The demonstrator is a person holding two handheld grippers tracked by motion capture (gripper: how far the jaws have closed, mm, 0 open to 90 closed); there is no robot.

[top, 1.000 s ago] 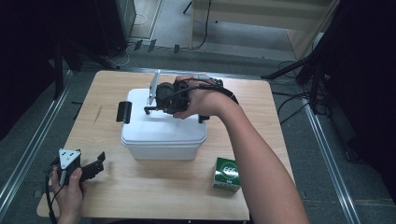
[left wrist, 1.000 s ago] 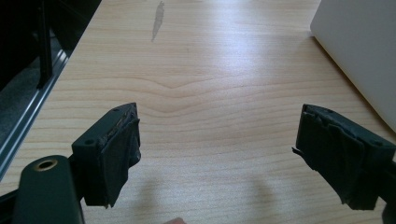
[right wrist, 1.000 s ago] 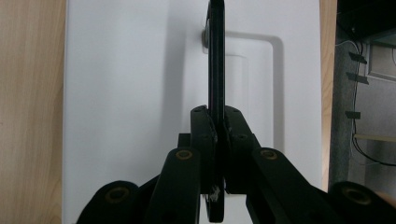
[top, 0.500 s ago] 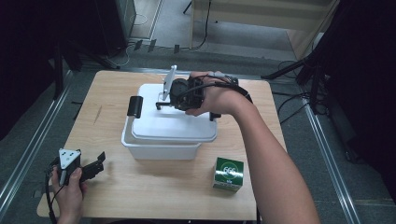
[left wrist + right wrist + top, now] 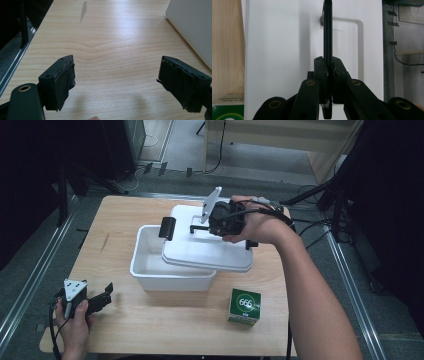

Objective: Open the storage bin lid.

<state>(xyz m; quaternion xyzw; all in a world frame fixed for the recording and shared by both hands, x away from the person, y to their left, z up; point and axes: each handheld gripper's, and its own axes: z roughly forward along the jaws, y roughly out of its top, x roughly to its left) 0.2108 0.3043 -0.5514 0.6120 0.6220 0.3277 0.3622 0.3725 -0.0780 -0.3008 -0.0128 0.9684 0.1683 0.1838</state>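
Pinching the black handle (image 5: 327, 35) of the lid (image 5: 207, 245), your right gripper (image 5: 197, 227) has its jaws closed hard on that thin bar, one pad on each side. From that grip the white lid hangs lifted and shifted toward your right: it overlaps the right part of the box (image 5: 150, 265) and leaves the left part of the box open to the high view. A black clip (image 5: 167, 228) sticks up at the lid's left edge. In the right gripper view the lid shows white behind the handle, with a green carton (image 5: 227, 112) at the lower left. That carton (image 5: 245, 306) stands on the table (image 5: 125, 210) just in front of the box, near your forearm. Your left gripper (image 5: 102, 296) rests low at the table's near left corner, well apart from the box, its jaws spread wide with only bare wood between the pads (image 5: 62, 82).
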